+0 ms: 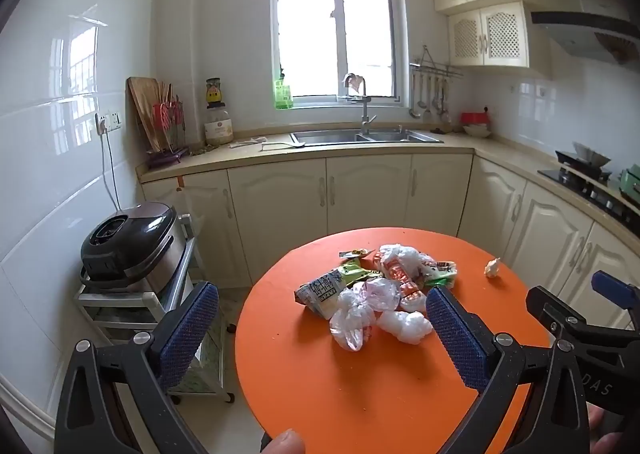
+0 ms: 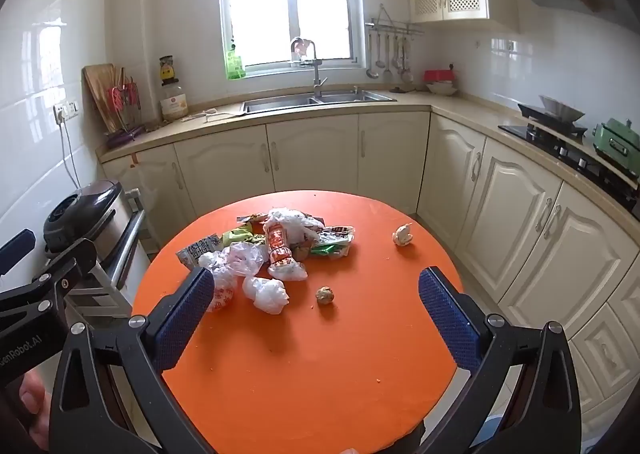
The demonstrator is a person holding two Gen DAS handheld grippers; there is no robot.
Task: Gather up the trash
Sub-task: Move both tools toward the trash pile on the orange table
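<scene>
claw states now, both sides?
Left claw: open, holding nothing, above the orange table.
Right claw: open, holding nothing, short of the trash pile.

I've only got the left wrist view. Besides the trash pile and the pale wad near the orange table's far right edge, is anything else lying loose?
Observer: Yes. A small brownish crumpled ball lies alone on the orange table, on the near side of the pile. It is hidden in your view.
Operator: Is the right gripper carrying anything?
Observer: No. The right gripper is open, with nothing between its fingers.
Operator: What is the green sliver beside the stove?
Observer: A green countertop appliance with a lid and handle, just right of the stove.
</scene>
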